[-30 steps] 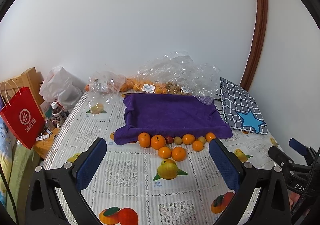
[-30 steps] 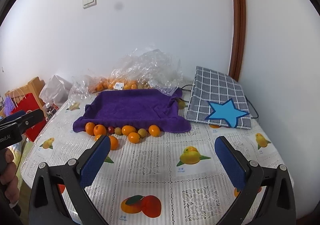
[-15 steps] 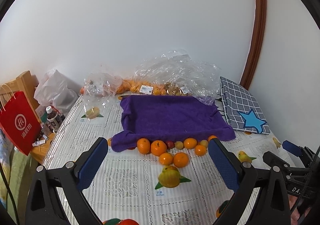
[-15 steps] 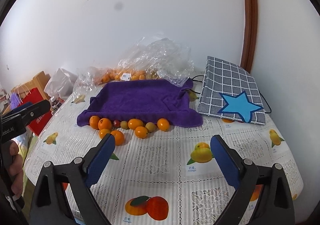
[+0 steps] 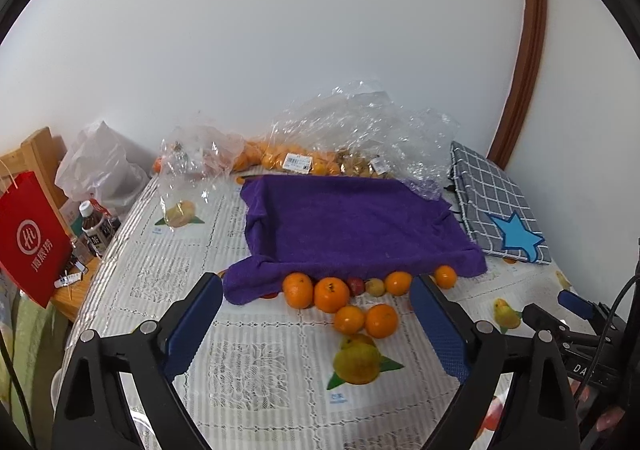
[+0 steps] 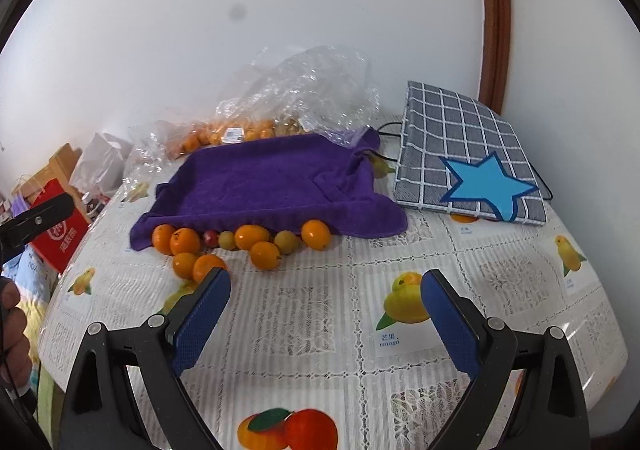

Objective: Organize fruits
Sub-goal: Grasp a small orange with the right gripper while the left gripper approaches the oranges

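Fruits [image 5: 336, 292] lie in a loose row on the table [image 5: 248, 362], touching the near edge of a purple towel [image 5: 352, 226] that is spread with its rims turned up. Most of them are oranges; a small red fruit [image 5: 355, 284] and a small yellow-green fruit [image 5: 375, 286] sit in the middle of the row. Two more oranges [image 5: 366, 319] rest just in front of the row, touching each other. In the right wrist view the same row [image 6: 240, 238] runs along the towel [image 6: 264, 182], with one orange [image 6: 265, 255] lying just near of it.

Far behind the towel, crumpled clear plastic bags [image 5: 360, 122] hold more oranges and some small brownish fruit. To the right of the towel lies a grey checked pouch [image 5: 496, 202] with a blue star on it, and a black cable runs beside it. The table wears a white lace-pattern cloth printed with fruit pictures.

Off the table's left edge stand a red paper bag [image 5: 30, 238], a dark bottle [image 5: 94, 226] and a white plastic bag [image 5: 100, 170].

The left gripper [image 5: 316, 300] hovers over the near part of the table, its jaws wide and holding nothing, the fruit row seen between them. The right gripper [image 6: 326, 294] also hovers with jaws wide and empty, over the bare cloth to the right of the two front oranges. Part of the right gripper shows at the right edge of the left wrist view.
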